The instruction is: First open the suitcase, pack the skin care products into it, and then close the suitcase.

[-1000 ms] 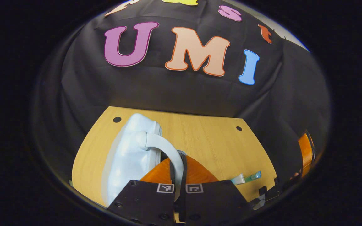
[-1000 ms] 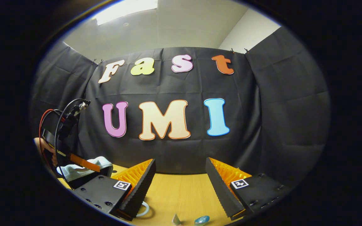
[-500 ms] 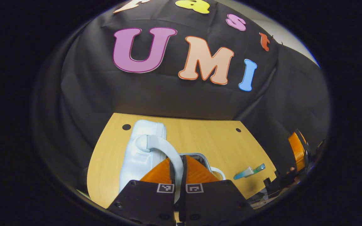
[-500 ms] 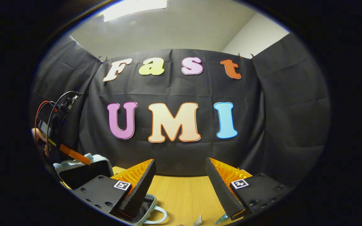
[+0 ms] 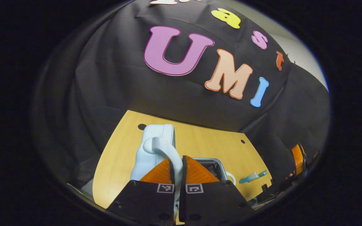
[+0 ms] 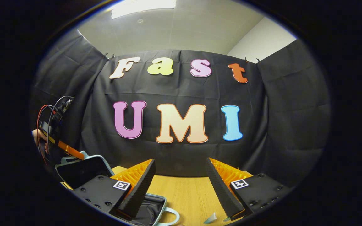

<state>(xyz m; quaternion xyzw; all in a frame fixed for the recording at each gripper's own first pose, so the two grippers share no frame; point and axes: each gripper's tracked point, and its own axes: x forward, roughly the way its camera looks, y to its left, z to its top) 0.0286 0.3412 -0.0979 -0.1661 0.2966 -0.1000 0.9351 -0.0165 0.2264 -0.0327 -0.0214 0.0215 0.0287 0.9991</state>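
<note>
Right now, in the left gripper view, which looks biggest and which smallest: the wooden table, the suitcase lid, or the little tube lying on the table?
1. The wooden table.
2. The suitcase lid, though it sits nearer the camera, which inflates it.
3. The little tube, clearly the smallest.

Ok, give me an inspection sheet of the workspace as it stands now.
Surface: wooden table, bare at the back.
Job's things: suitcase lid raised, dark lining of the base exposed; skin care tube lying on the table, outside the case.
Clutter: nothing seen.
Grippers: left gripper shut on the lid handle; right gripper open, holding nothing.
Cables: red and black wires on the left gripper.
Surroundings: black cloth wall.
</note>
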